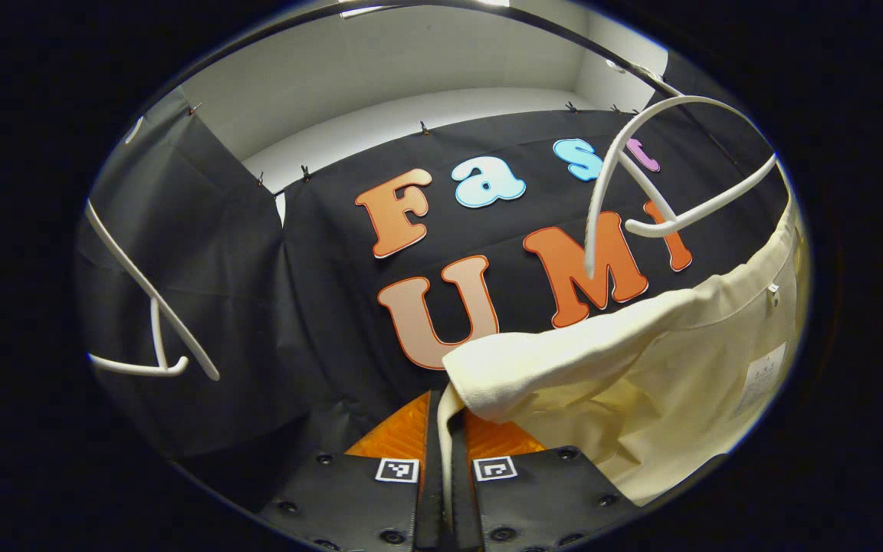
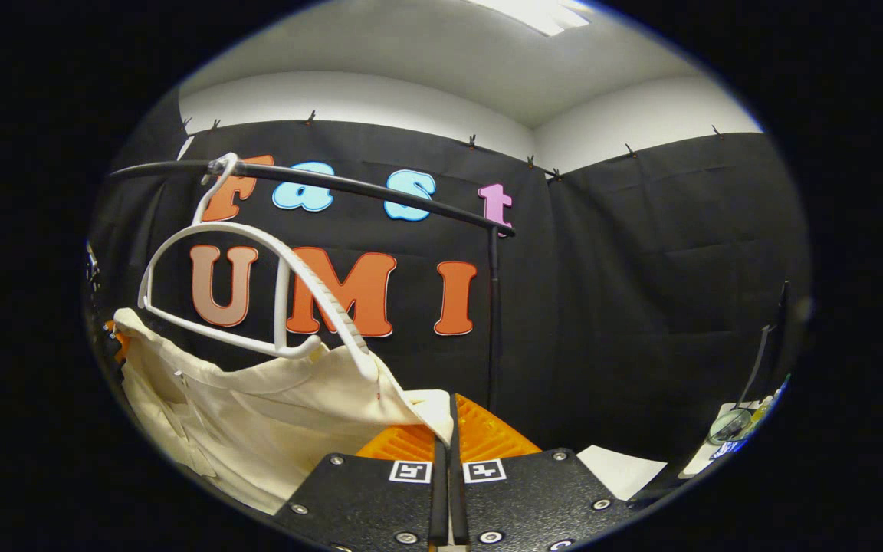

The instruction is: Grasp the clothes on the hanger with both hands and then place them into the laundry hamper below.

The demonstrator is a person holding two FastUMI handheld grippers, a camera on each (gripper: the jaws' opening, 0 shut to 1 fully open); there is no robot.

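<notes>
While both tools are closed on the cream garment [image 1: 641,368], the step in hand looks like the pull-off from the hanger, not yet the placing. In the left gripper view the left tool [image 1: 445,460] pinches a fold of the cloth between its two fingers, and the rest of the garment spreads to the right of this tool, below the white hanger [image 1: 641,169]. In the right gripper view the right tool [image 2: 448,460] grips a corner of the same garment [image 2: 257,414], which hangs to the left of it; the hanger [image 2: 257,284] is above and to the left, hooked on a black rail [image 2: 349,188], and its arm touches the cloth near the tool.

The next move, I judge, calls for drawing the cloth clear of that hanger arm and then lowering both tools together. The laundry hamper should be below; what it holds I cannot tell.

A second white hanger [image 1: 154,322] hangs to the left of the left tool.
</notes>
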